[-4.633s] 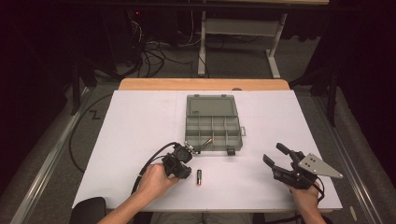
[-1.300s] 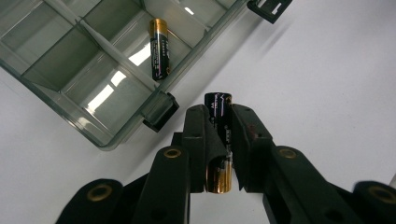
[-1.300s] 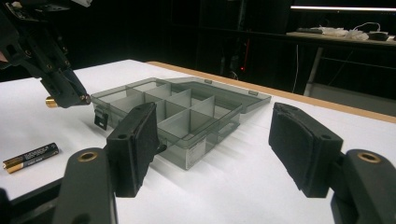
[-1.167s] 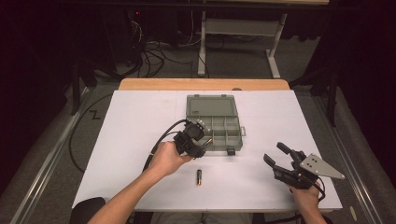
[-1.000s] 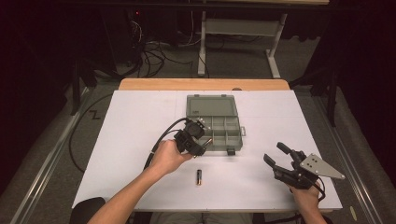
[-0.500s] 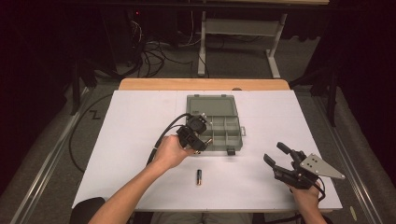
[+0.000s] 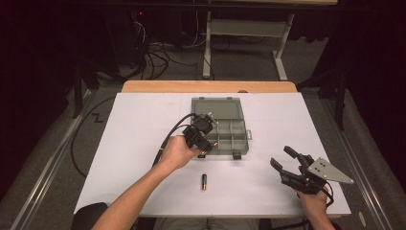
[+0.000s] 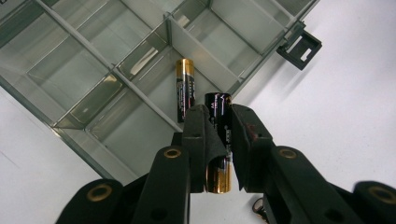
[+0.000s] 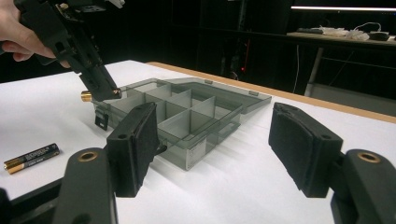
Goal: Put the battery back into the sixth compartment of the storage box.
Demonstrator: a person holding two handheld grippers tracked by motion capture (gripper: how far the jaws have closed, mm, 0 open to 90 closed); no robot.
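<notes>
A grey compartment box (image 7: 230, 125) lies open in the middle of the white table (image 7: 134, 129). My left gripper (image 8: 219, 122) is shut on a black and gold battery (image 8: 219, 135), held just above the box's near-left compartment. A second battery (image 8: 185, 88) lies inside that compartment. In the high view the left gripper (image 7: 207, 143) hovers over the box's front left corner. A third battery (image 7: 203, 182) lies on the table in front of the box. My right gripper (image 7: 282, 160) rests open at the right front, its jaws (image 9: 212, 144) wide apart and empty, facing the box (image 9: 187, 116).
The box's latches (image 8: 299, 46) stick out along its front edge. The left gripper's cable (image 7: 165, 139) trails across the table to the left. A desk frame and cables stand on the floor beyond the table's far wooden edge (image 7: 206, 86).
My left gripper has carried its battery from the table in front of the box forward, to just over the box's front left compartment. The right gripper has stayed put.
</notes>
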